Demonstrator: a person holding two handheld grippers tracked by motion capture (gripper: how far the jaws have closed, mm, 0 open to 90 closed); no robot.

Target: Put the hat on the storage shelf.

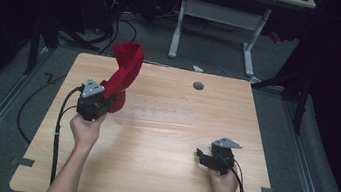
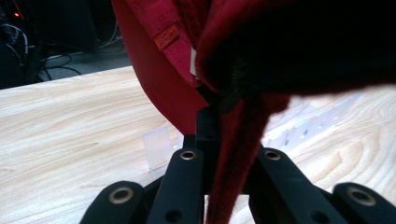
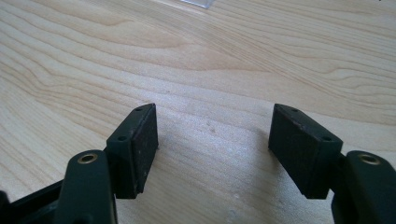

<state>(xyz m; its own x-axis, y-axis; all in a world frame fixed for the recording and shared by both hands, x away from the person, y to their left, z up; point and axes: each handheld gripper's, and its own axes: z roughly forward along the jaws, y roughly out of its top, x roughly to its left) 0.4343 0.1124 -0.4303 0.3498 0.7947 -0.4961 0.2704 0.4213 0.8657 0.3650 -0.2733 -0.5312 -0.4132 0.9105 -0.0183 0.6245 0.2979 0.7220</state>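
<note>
Red fabric cap (image 1: 124, 69) pinched in the left gripper (image 1: 102, 97), lifted over the worktop's (image 1: 161, 145) left side.

Looks light, soft and floppy: folds and droops from the clamp, so best taken at a doubled edge or seam, near the small sewn tag (image 2: 166, 37). Right gripper (image 3: 212, 149) spread wide, nothing between, resting low on bare wood well apart.

Red cloth (image 1: 125, 69); pale wood-grain table (image 1: 158, 165); black fingers (image 3: 140, 140).
</note>
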